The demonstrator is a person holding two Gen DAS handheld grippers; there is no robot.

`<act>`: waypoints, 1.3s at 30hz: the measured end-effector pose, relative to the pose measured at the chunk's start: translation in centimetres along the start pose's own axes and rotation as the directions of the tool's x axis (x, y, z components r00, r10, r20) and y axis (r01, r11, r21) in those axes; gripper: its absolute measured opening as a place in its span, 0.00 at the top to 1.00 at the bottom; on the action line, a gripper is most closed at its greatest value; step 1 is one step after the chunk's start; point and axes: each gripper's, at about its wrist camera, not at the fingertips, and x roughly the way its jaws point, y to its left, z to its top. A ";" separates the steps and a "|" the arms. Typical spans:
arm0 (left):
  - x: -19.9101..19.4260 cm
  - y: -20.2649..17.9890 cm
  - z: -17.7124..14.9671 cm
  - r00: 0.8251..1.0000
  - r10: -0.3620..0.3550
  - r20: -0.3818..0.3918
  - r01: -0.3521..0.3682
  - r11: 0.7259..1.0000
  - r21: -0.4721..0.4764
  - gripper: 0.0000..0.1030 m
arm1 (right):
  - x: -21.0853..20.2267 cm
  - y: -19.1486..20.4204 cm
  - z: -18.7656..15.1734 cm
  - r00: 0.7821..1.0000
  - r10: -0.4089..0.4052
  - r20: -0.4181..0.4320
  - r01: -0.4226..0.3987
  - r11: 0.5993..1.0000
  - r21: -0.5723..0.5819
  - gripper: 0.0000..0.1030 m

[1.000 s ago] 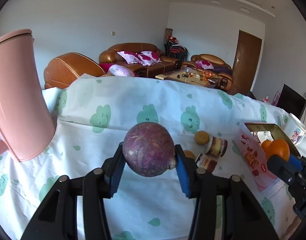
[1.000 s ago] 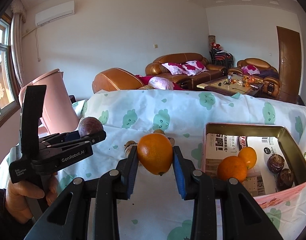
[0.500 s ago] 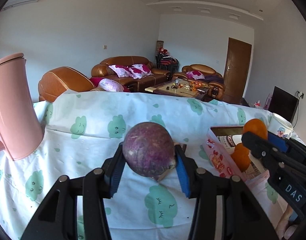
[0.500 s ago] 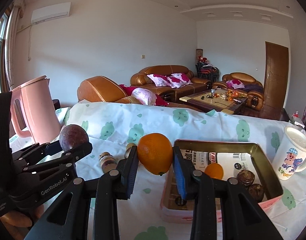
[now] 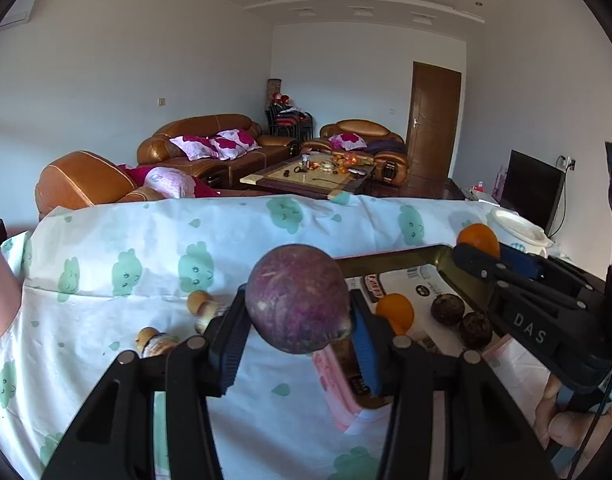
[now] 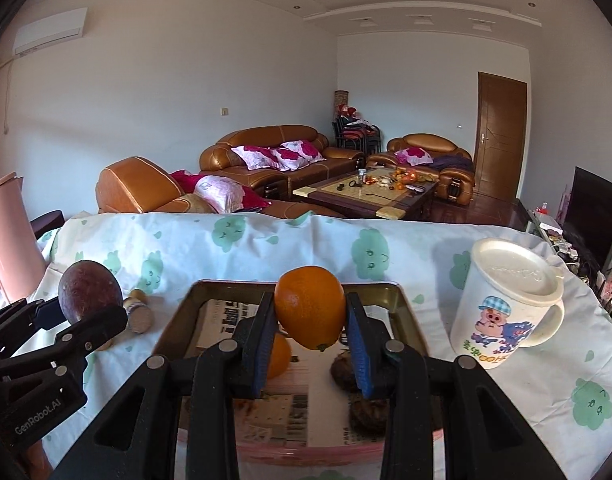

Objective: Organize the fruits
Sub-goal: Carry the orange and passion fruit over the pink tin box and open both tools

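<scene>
Orange fruit (image 6: 310, 307), clamped in the right gripper (image 6: 310, 344), now hangs over the box (image 6: 412, 322); left gripper (image 5: 297, 344), clamping the purple fruit (image 5: 297, 298), has drawn beside it.

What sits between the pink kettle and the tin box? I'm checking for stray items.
Small mushroom-shaped figures on the tablecloth, seen in the right wrist view.

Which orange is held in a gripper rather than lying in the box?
The orange clamped in the right gripper, held above the box. The other orange lies on the box floor, ungripped.
</scene>
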 end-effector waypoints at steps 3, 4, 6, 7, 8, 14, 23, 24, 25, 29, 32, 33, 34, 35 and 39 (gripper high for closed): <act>1.1 -2.1 0.4 1.000 -0.015 -0.011 0.016 1.000 0.025 0.52 | 0.6 -2.0 0.1 1.000 -0.027 -0.012 0.028 0.999 0.019 0.66; 1.6 -2.7 0.6 1.000 -0.020 -0.018 0.020 0.999 0.033 0.52 | 0.9 -2.5 0.2 0.999 -0.038 -0.016 0.039 0.999 0.022 0.66; 2.4 -4.0 0.8 0.999 -0.026 -0.027 0.027 0.999 0.044 0.52 | 1.4 -3.4 0.3 0.998 -0.055 -0.027 0.056 0.998 0.029 0.66; 2.8 -4.5 1.0 0.999 -0.024 -0.033 0.025 0.999 0.048 0.52 | 1.7 -3.8 0.3 0.998 -0.060 -0.033 0.061 0.998 0.034 0.66; 3.3 -4.9 1.1 0.999 -0.020 -0.043 0.023 0.998 0.052 0.52 | 1.9 -4.3 0.3 0.997 -0.062 -0.040 0.063 0.997 0.037 0.66; 5.7 -6.3 1.0 0.996 0.013 -0.088 -0.007 0.998 0.069 0.52 | 3.9 -5.3 0.0 0.994 -0.054 -0.096 0.058 0.997 0.044 0.65; 7.4 -6.2 1.1 0.988 0.056 -0.147 -0.048 0.997 0.059 0.52 | 5.4 -4.9 -0.2 0.989 0.004 -0.151 0.003 0.999 0.041 0.65; 7.5 -6.2 1.1 0.986 0.057 -0.154 -0.049 0.997 0.056 0.52 | 5.5 -4.9 -0.2 0.988 0.010 -0.156 -0.004 0.999 0.039 0.65; 7.6 -6.1 1.1 0.985 0.058 -0.160 -0.050 0.997 0.054 0.52 | 5.5 -4.9 -0.2 0.987 0.020 -0.158 -0.014 0.999 0.038 0.65; 7.7 -6.0 1.0 0.984 0.081 -0.160 -0.074 0.996 0.048 0.51 | 5.5 -4.3 -0.2 0.986 0.051 -0.158 -0.048 0.999 0.022 0.64; 7.0 -5.9 1.0 0.988 0.093 -0.127 -0.088 0.995 0.040 0.48 | 5.1 -4.0 -0.2 0.988 0.050 -0.144 -0.050 0.999 0.003 0.64; 6.7 -5.9 1.1 0.988 0.100 -0.114 -0.096 0.995 0.039 0.44 | 4.9 -4.0 -0.1 0.990 0.047 -0.134 -0.047 0.999 0.002 0.64; 6.4 -5.9 1.1 0.989 0.108 -0.098 -0.105 0.994 0.038 0.39 | 4.7 -4.0 -0.1 0.991 0.039 -0.125 -0.039 0.999 -0.001 0.63; 6.1 -5.8 1.2 0.990 0.118 -0.079 -0.116 0.993 0.038 0.36 | 4.5 -4.1 0.0 0.993 0.028 -0.118 -0.028 1.000 -0.002 0.63; 3.9 -5.6 1.6 0.986 0.167 0.024 -0.167 0.985 0.038 0.18 | 3.7 -4.9 0.3 0.997 0.006 -0.083 -0.003 0.999 0.035 0.40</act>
